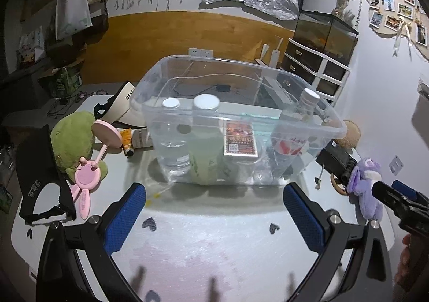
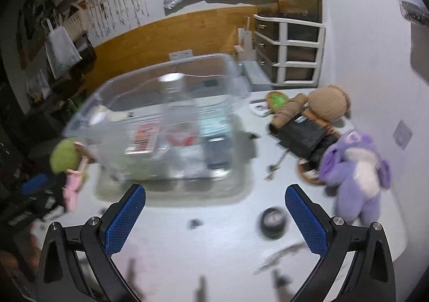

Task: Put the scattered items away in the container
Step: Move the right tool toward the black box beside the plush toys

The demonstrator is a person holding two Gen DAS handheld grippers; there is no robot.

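Observation:
A clear plastic bin (image 1: pixel 337 125) (image 2: pixel 236 71) stands mid-table with bottles (image 1: pixel 171 135) and a red card (image 1: pixel 239 141) inside. Left of it lie a green plush (image 1: pixel 72 138) (image 2: pixel 64 156), a pink bunny stand (image 1: pixel 87 177), a black cap (image 1: pixel 37 168), a white visor (image 1: pixel 126 106) and an orange tube (image 1: pixel 126 141). Right of it sit a purple plush (image 1: pixel 366 189) (image 2: pixel 356 173), a tan plush (image 2: pixel 327 103) and a black pouch (image 2: pixel 303 135). My left gripper (image 1: pixel 214 217) is open and holds nothing, just short of the bin. My right gripper (image 2: pixel 215 217) is open and holds nothing; a small dark round lid (image 2: pixel 272 221) lies between its fingers' line.
A white drawer unit (image 2: pixel 289 50) with a glass tank (image 1: pixel 324 31) on top stands behind the table at right. A wooden wall panel (image 1: pixel 161 42) runs behind. A wooden ring (image 2: pixel 308 176) and a small tag (image 2: pixel 273 168) lie near the purple plush. The right gripper's body (image 1: pixel 402 202) shows at the left view's edge.

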